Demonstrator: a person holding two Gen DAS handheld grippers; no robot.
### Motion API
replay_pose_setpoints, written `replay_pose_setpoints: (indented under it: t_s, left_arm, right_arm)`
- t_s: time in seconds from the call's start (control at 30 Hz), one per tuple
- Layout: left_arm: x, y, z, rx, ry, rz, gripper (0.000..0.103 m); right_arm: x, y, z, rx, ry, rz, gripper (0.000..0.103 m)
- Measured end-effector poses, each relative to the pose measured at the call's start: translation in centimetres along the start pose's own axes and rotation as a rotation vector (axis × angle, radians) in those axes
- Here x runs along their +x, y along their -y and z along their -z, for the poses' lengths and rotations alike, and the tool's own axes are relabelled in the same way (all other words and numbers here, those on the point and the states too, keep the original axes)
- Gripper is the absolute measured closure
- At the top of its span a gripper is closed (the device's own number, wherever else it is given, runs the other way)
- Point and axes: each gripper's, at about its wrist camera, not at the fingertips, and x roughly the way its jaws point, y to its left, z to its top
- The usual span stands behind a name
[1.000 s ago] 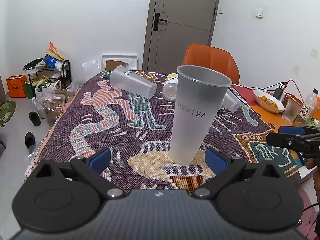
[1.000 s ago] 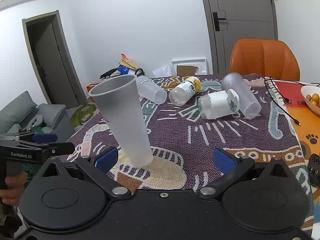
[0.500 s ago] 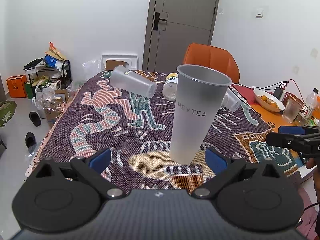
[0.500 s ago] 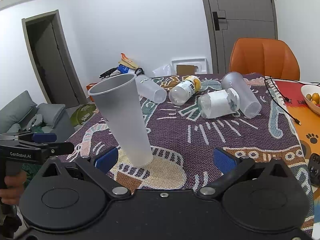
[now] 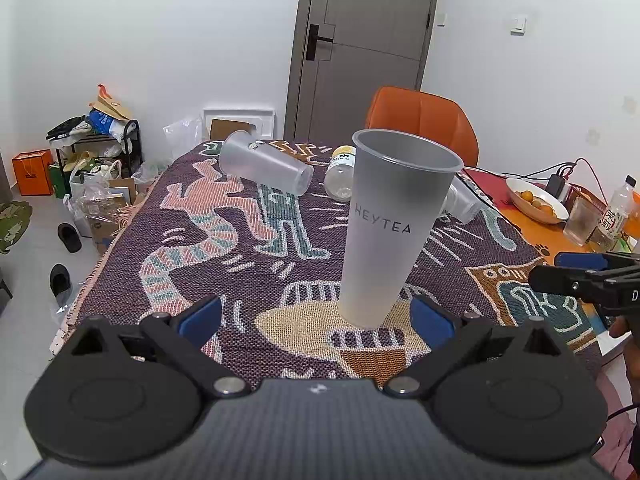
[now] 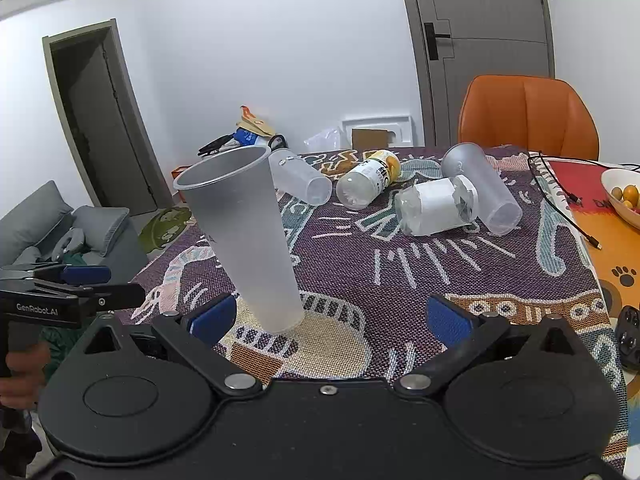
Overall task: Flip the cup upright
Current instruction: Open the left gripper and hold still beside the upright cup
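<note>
Frosted cup (lettered HEYTEA) stands upright, mouth up, on the patterned cloth covering the table. Left gripper: jaws spread wide, blue pads well apart, clamped on nothing; the cup rises just ahead, between the pads and nearer the right one, touching neither. Right gripper: jaws likewise wide apart and holding nothing; the cup stands ahead and left of its centre, close to the left pad. Beyond the cup, farther from both grippers, lie a clear cup on its side, a yellow-capped bottle, a paper-wrapped jar and another cup on its side. At the far end stands an orange chair; right of the right gripper, a fruit bowl.
</note>
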Motion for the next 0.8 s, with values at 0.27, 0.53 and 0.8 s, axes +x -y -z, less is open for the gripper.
replay_pose_setpoints:
  t_s: [0.27,0.53,0.8]
  left_arm:
    - [0.00,-0.03,-0.01,0.000,0.000,0.000,0.003]
    - [0.02,-0.03,0.00,-0.001,0.000,0.000,0.003]
    - [0.05,-0.38,-0.05,-0.007,-0.003,-0.009,0.003]
  right_arm:
    - [0.05,0.09,-0.04,-0.001,-0.001,0.002,0.000]
    - [0.07,0.09,-0.04,0.000,-0.002,0.002,0.000]
    - [0.15,0.13,0.02,0.001,-0.004,0.002,0.000]
